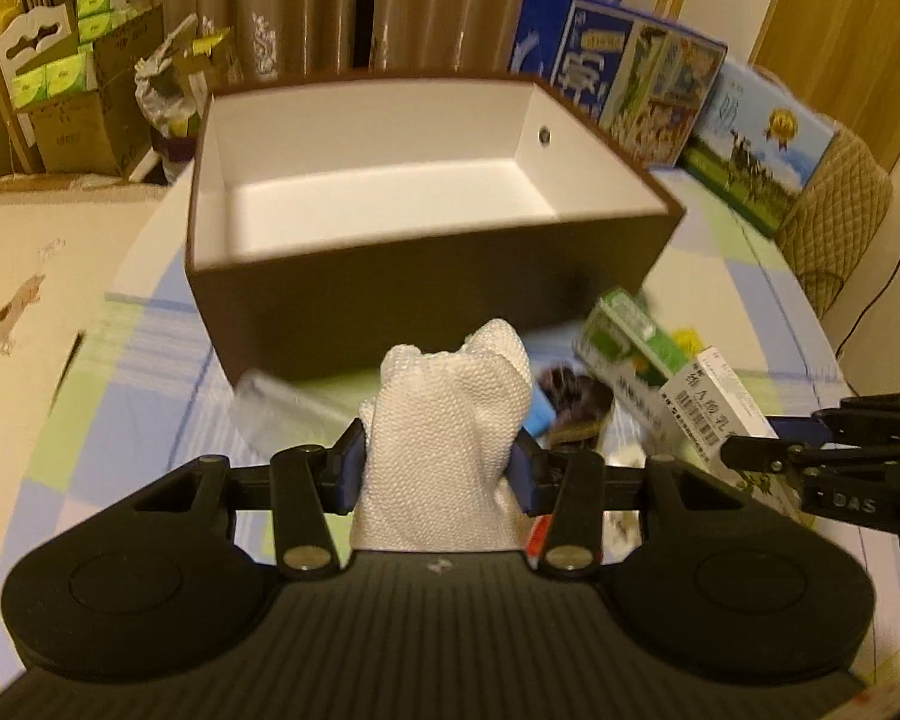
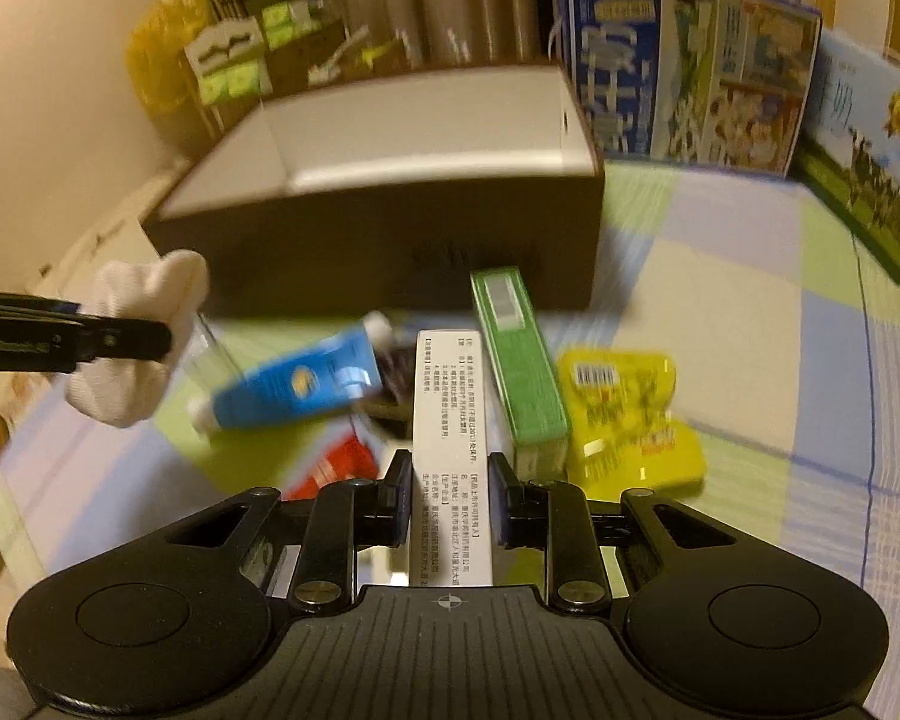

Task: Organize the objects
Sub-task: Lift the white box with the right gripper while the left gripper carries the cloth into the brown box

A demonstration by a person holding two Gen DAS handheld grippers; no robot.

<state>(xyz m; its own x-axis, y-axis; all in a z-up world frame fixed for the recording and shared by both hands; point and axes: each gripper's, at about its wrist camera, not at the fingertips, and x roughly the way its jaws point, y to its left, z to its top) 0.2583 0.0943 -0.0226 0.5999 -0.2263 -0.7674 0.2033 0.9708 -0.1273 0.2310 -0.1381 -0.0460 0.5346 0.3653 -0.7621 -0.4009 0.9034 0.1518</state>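
While items crowd the brown box, green carton, blue tube, yellow pack

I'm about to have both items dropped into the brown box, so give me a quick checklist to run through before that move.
1. Left claw has a firm hold on the white cloth: ok, pinched on both sides.
2. Right claw is closed on the white carton: ok.
3. Brown box is open on top with room inside: ok, its inside looks bare.
4. Both claws are over the box opening: not ok, both are short of its near wall.
5. The two claws are clear of each other: ok, apart.
6. Carton will lift free of the green box alongside: cannot tell, they lie close.
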